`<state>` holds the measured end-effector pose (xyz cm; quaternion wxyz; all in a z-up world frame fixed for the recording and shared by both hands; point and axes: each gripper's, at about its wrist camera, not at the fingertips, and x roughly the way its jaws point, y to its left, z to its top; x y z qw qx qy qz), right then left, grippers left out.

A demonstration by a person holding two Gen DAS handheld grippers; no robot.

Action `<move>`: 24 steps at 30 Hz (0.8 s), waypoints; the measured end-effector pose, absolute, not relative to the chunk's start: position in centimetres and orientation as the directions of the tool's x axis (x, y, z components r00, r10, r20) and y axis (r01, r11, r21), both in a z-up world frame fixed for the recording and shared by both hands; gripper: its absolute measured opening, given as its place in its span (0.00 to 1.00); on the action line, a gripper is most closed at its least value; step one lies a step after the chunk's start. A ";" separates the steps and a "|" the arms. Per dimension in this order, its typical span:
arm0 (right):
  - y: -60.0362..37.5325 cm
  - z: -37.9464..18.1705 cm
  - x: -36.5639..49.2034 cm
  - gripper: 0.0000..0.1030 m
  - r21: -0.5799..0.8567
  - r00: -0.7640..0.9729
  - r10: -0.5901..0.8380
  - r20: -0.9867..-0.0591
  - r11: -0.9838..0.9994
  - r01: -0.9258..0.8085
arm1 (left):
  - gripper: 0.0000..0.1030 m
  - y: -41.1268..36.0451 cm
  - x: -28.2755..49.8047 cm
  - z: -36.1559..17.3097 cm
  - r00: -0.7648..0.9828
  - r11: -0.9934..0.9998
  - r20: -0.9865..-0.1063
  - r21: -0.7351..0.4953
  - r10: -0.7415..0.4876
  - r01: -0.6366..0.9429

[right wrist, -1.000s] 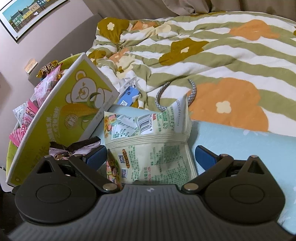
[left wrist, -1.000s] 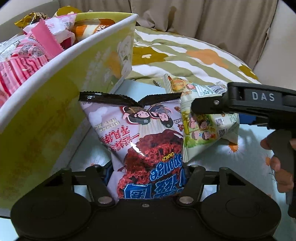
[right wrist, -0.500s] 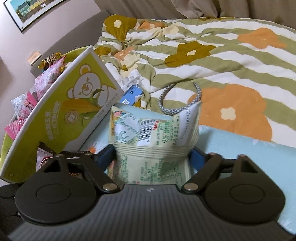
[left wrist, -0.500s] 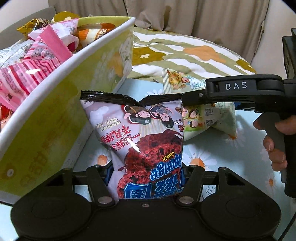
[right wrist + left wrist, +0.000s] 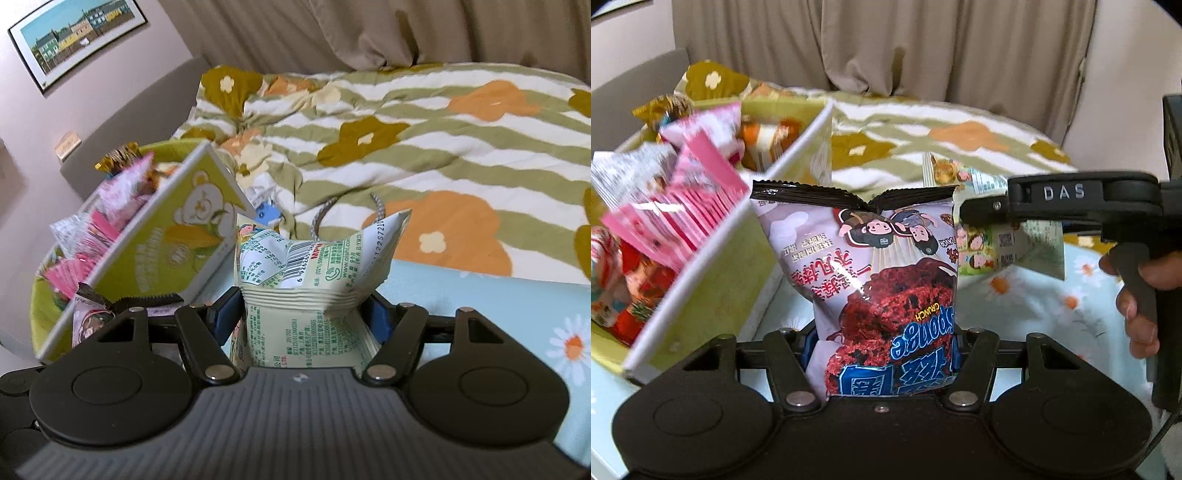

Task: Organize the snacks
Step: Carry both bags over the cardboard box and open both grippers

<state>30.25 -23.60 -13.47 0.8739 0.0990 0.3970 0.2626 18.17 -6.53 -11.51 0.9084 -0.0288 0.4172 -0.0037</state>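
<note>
Now both snack bags are held: the left gripper [image 5: 882, 354] is clamped on the purple sponge-crunch bag [image 5: 875, 273], and the right gripper [image 5: 301, 321] has just been closing its jaws, which pinch the pale green bag [image 5: 310, 288]. Both look light, puffy and slippery, so gripping low on the body seems sound. Only the left view shows the hand [image 5: 1137, 295]; the right shows the yellow box [image 5: 159, 243] with its bear print, beside both bags.

Lilac packet [image 5: 879, 280] with dark-red cake print; pale-green packet [image 5: 314, 295]; yellow-green bear-printed box [image 5: 173, 243].
</note>
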 end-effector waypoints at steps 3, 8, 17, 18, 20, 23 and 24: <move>-23.9 -11.5 28.6 0.82 0.379 0.573 0.529 -0.626 0.848 -0.370 | 0.63 -6.0 17.0 -9.5 0.671 0.997 -0.740 -0.077 -0.045 -0.018; -23.5 -8.4 25.9 0.82 0.382 0.597 0.520 -0.611 0.854 -0.352 | 0.63 -4.1 15.1 -6.0 0.713 0.994 -0.700 -0.103 -0.040 -0.046; -20.0 -3.3 21.9 0.82 0.402 0.636 0.546 -0.546 0.836 -0.373 | 0.63 2.6 13.2 -1.0 0.777 0.991 -0.630 -0.099 0.007 -0.090; -19.2 -2.8 21.6 0.82 0.405 0.640 0.550 -0.536 0.833 -0.377 | 0.63 3.6 13.2 -0.5 0.783 0.991 -0.622 -0.103 0.006 -0.089; -17.6 -2.0 20.9 0.82 0.403 0.651 0.552 -0.522 0.832 -0.382 | 0.63 5.5 13.2 0.2 0.798 0.992 -0.603 -0.104 -0.001 -0.078; -14.6 -1.0 20.0 0.82 0.386 0.675 0.537 -0.506 0.841 -0.379 | 0.63 8.6 13.6 1.0 0.805 0.992 -0.592 -0.110 -0.019 -0.057; -13.6 -0.7 19.8 0.82 0.384 0.682 0.529 -0.505 0.845 -0.371 | 0.63 9.6 13.8 1.2 0.803 0.992 -0.595 -0.118 -0.029 -0.052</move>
